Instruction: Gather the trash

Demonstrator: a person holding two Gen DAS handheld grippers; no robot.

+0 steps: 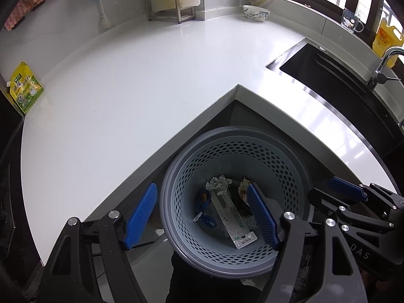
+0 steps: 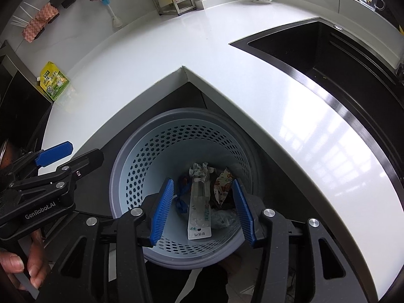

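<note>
With both grippers spread and empty above the bin [image 1: 234,202], trash already lies at its bottom. We judge the green pouch [image 1: 26,88] on the surface's [image 1: 151,75] far left next; left gripper [image 1: 202,217] nearest, right gripper [image 2: 202,210] waits.

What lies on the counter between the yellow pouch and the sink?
Nothing: between the yellow pouch and the sink the white countertop is bare, clearest in the left wrist view.

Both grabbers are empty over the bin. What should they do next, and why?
Probably lift the left gripper away from the bin toward the yellow-green pouch on the counter. Both grippers are open and empty, trash already lies in the bin, and that pouch looks like the only possible trash left.
</note>
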